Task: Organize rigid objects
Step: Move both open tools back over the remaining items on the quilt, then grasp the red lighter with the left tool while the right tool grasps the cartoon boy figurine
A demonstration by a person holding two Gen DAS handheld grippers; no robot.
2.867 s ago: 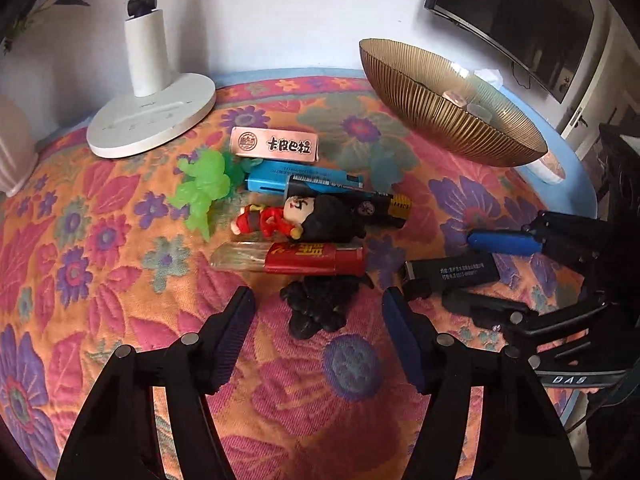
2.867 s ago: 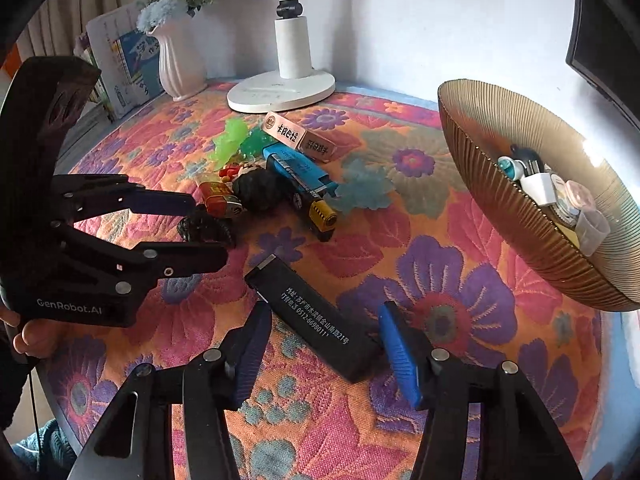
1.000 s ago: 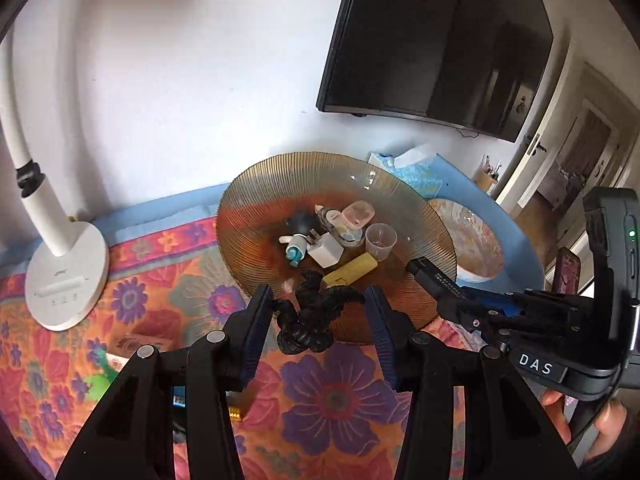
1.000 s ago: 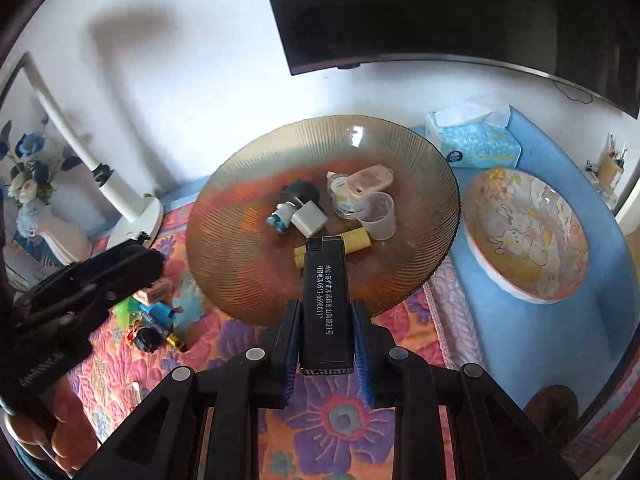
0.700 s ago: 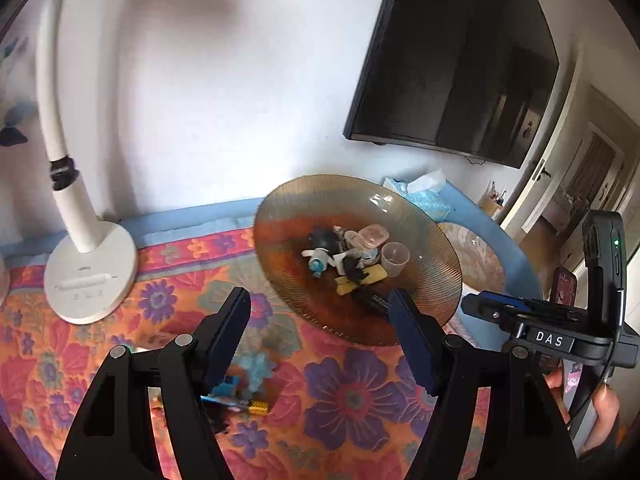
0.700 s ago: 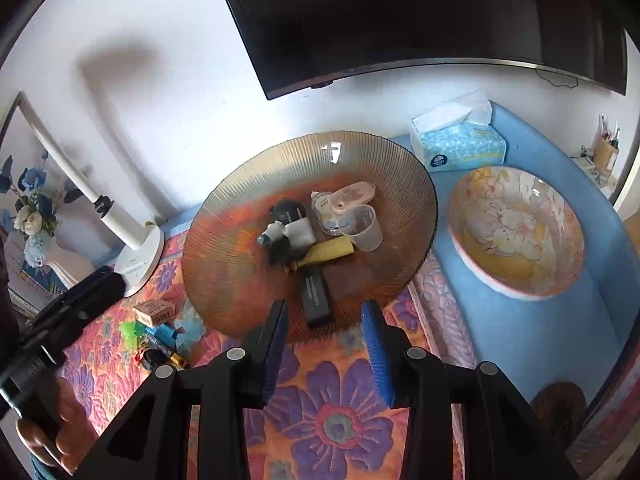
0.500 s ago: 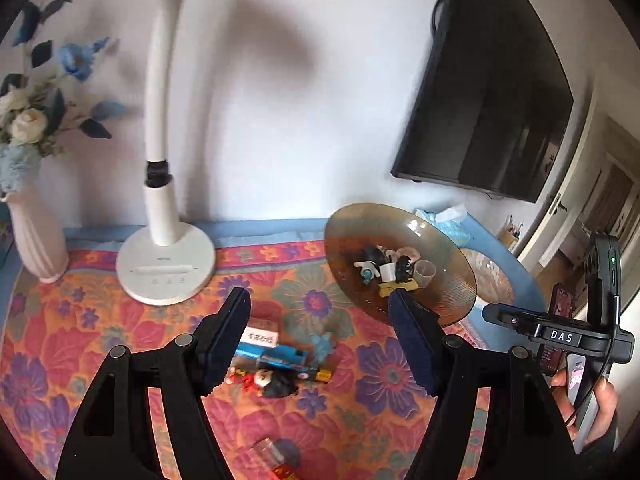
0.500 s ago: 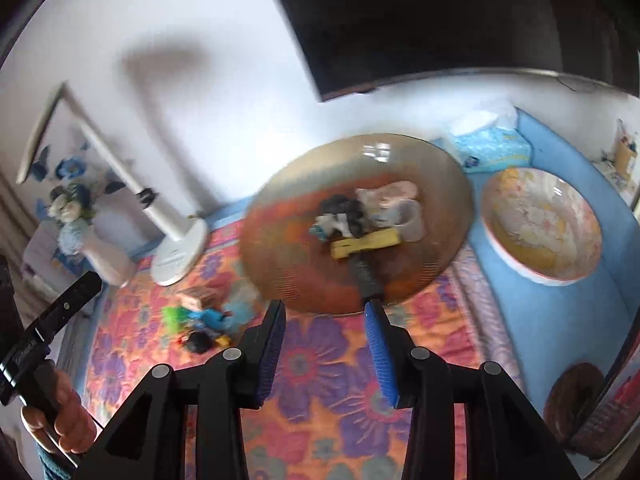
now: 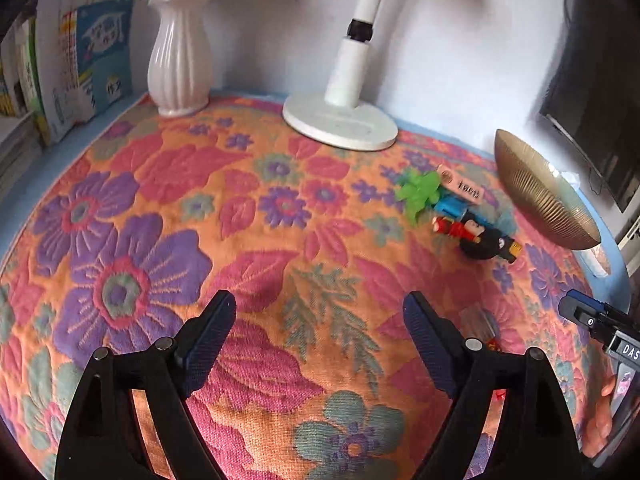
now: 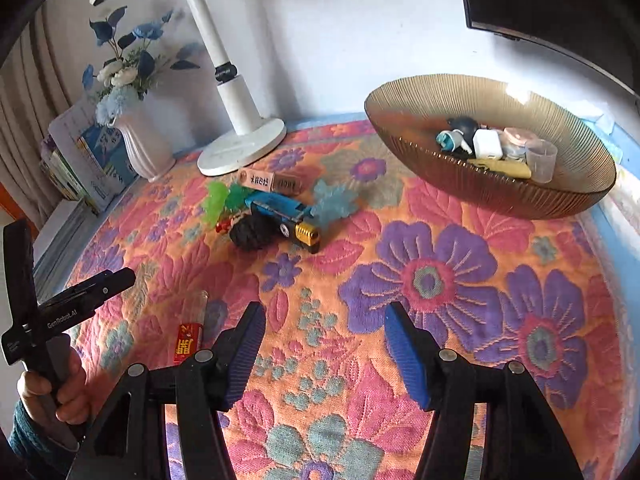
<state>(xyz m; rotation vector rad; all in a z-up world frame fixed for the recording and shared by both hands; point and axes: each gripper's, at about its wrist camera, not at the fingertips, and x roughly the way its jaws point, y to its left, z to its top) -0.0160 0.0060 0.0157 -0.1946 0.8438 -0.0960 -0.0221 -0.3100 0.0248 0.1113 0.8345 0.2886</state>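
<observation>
My left gripper is open and empty, low over the floral cloth. My right gripper is open and empty too. A cluster of small objects lies ahead: a green figure, a pink box, a blue pack, a black-haired doll and a black-and-gold battery. The doll also shows in the left wrist view. A red-labelled lighter lies just left of my right gripper, and beside my left gripper's right finger. The ribbed amber bowl holds several small items.
A white lamp base and a white vase stand at the back. Books lean at the far left. A dark screen hangs on the wall behind the bowl. The cloth ends at a blue edge on the right.
Both grippers let go of their objects over the bowl, the black figure and the black bar, then swung back down left to the cloth. Both are now open and empty.
</observation>
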